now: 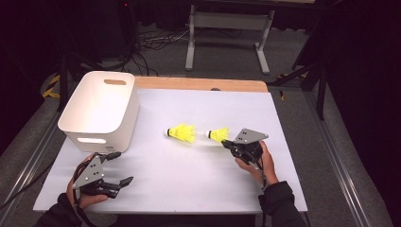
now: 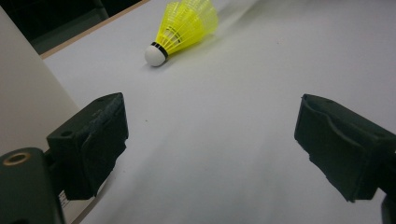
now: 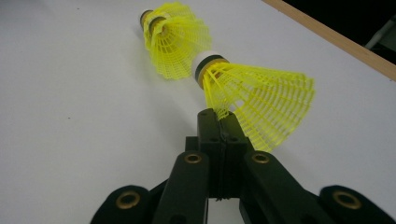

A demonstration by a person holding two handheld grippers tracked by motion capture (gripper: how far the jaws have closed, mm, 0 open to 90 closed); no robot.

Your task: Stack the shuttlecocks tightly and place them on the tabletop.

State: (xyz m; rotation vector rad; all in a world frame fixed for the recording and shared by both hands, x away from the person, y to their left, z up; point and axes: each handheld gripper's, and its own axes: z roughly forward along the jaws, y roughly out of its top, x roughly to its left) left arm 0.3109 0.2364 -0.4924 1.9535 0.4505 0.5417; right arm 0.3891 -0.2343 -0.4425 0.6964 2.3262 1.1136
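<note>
My right gripper has its two black jaws pressed together on the edge of the skirt of a yellow plastic-mesh shuttlecock with a white cork, which in the high view sits near the middle of the white table, its cork pointing away from me to the left. A second yellow mesh shuttlecock lies on its side just beyond it; in the right gripper view the two overlap, so I cannot tell whether they touch (the high view suggests a small gap). My left gripper rests low at the near left of the table with its jaws spread wide and nothing between them; through them I see the second shuttlecock, its skirt cut off by the top edge. A white rectangular plastic bin with slot handles stands at the table's far left, its inside washed out by glare.
</note>
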